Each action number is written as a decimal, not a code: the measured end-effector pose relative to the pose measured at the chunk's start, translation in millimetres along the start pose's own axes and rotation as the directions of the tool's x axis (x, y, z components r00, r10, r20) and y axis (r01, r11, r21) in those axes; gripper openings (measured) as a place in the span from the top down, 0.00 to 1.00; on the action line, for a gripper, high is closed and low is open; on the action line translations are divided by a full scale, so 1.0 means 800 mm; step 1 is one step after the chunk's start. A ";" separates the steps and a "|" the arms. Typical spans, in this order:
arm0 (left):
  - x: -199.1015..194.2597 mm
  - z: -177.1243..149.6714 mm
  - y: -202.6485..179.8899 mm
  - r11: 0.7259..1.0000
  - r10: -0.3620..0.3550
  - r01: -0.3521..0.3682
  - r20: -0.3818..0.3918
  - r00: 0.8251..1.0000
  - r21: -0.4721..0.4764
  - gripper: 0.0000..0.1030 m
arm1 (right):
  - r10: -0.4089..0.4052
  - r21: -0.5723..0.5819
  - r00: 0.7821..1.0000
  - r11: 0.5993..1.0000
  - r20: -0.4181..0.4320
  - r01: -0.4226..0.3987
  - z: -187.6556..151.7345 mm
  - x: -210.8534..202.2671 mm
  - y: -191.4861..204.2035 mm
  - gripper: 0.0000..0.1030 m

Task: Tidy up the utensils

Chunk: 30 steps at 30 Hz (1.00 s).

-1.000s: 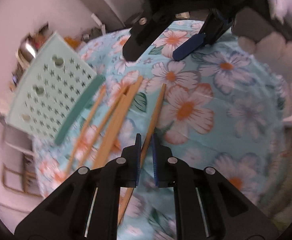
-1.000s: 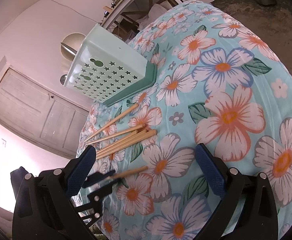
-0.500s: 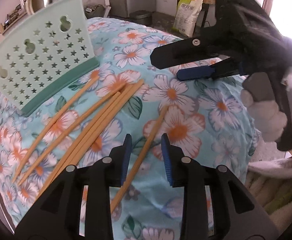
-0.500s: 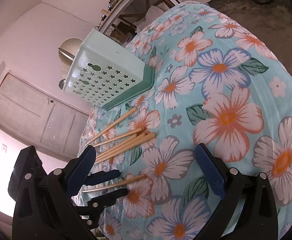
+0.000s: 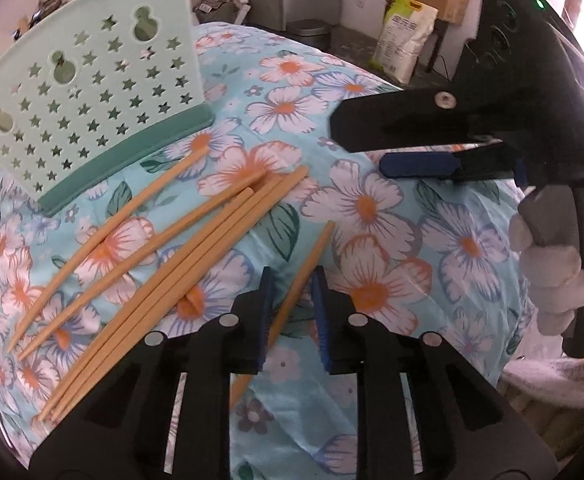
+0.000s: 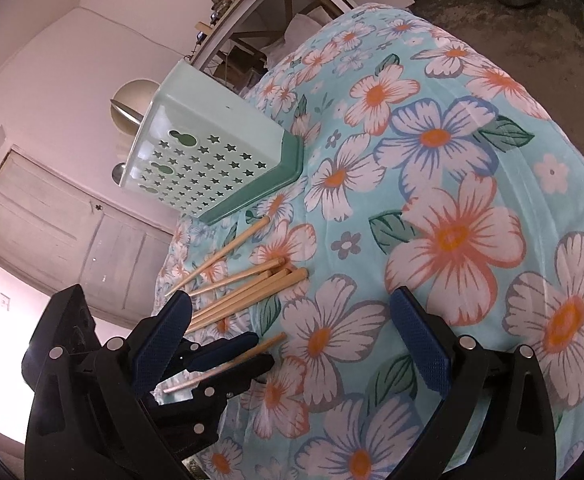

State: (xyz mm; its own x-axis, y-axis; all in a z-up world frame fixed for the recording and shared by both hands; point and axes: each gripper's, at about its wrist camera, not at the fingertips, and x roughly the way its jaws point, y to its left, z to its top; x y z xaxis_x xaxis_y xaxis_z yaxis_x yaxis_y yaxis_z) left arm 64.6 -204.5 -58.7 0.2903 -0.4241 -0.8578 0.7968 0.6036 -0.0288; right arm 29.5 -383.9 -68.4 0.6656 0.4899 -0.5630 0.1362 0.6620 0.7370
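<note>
Nothing is yet sorted, by the look of it: six bamboo chopsticks (image 5: 196, 248) lie loose at centre left, below the star-punched mint holder (image 5: 92, 92). One stray chopstick (image 5: 304, 268) is framed between the closing left gripper (image 5: 292, 312), unpinched. The right gripper (image 6: 292, 344) is spread, empty. A floral tablecloth (image 6: 452, 200) is backed by a cluttered room.

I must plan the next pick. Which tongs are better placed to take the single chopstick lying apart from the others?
The left tongs: the lone chopstick already lies between their closing pads. The right tongs stand wide open over bare floral tablecloth, with no chopstick between their pads.
</note>
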 end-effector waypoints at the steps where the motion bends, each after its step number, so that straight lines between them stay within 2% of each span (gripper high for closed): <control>1: -0.001 0.000 0.003 1.000 -0.003 0.003 0.001 1.000 -0.015 0.85 | 0.006 0.005 1.000 1.000 -0.001 -0.006 0.001 -0.001 -0.001 0.06; 4: -0.008 -0.002 0.012 0.999 -0.010 0.011 0.012 1.000 -0.052 0.94 | 0.025 0.024 1.000 0.999 -0.009 -0.024 0.004 -0.002 -0.006 0.06; 6: -0.019 -0.004 0.024 0.995 -0.025 0.028 0.030 0.999 -0.099 0.95 | 0.028 0.031 1.000 0.999 -0.014 -0.028 0.005 -0.002 -0.007 0.06; 9: -0.052 -0.008 0.050 0.981 -0.017 0.036 0.100 0.995 -0.188 0.95 | 0.023 0.040 0.999 0.999 -0.024 -0.022 0.007 0.001 -0.007 0.06; 12: -0.087 -0.015 0.087 0.953 -0.011 0.066 0.185 0.983 -0.296 0.95 | 0.009 0.032 0.999 0.999 -0.034 -0.008 0.008 0.004 -0.004 0.06; 15: -0.125 -0.032 0.132 0.890 0.003 0.130 0.289 0.957 -0.437 0.95 | 0.005 0.022 0.999 1.000 -0.042 -0.004 0.009 0.008 -0.002 0.06; 16: -0.135 -0.041 0.150 0.856 0.002 0.165 0.322 0.947 -0.491 0.95 | 0.004 0.016 0.999 1.000 -0.048 -0.003 0.009 0.009 -0.001 0.06; 19: -0.152 -0.067 0.186 0.778 0.034 0.212 0.375 0.926 -0.592 0.95 | -0.004 -0.025 0.998 1.000 -0.070 0.003 0.009 0.014 0.004 0.06; 23: -0.170 -0.105 0.220 0.684 0.080 0.260 0.424 0.902 -0.682 0.95 | -0.029 -0.045 0.995 0.999 -0.096 0.025 0.013 0.016 0.011 0.07; 25: -0.178 -0.117 0.230 0.657 0.114 0.263 0.438 0.892 -0.706 0.95 | -0.078 -0.082 0.993 0.994 -0.090 0.070 0.017 0.016 0.025 0.13; 27: -0.183 -0.127 0.237 0.642 0.138 0.265 0.449 0.883 -0.719 0.95 | -0.106 -0.169 0.993 0.981 -0.059 0.095 0.020 0.014 0.049 0.18; 30: -0.188 -0.144 0.249 0.610 0.171 0.268 0.454 0.874 -0.745 0.95 | -0.114 -0.344 0.993 0.934 -0.021 0.100 0.020 0.020 0.104 0.24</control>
State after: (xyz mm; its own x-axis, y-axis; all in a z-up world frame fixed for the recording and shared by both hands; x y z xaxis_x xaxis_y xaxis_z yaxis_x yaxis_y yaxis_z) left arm 118.9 57.3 5.5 0.6307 -0.5744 -0.5217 0.1690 0.7579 -0.6302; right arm 63.3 -330.1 -10.5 0.6304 0.4227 -0.6510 -0.0585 0.8622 0.5031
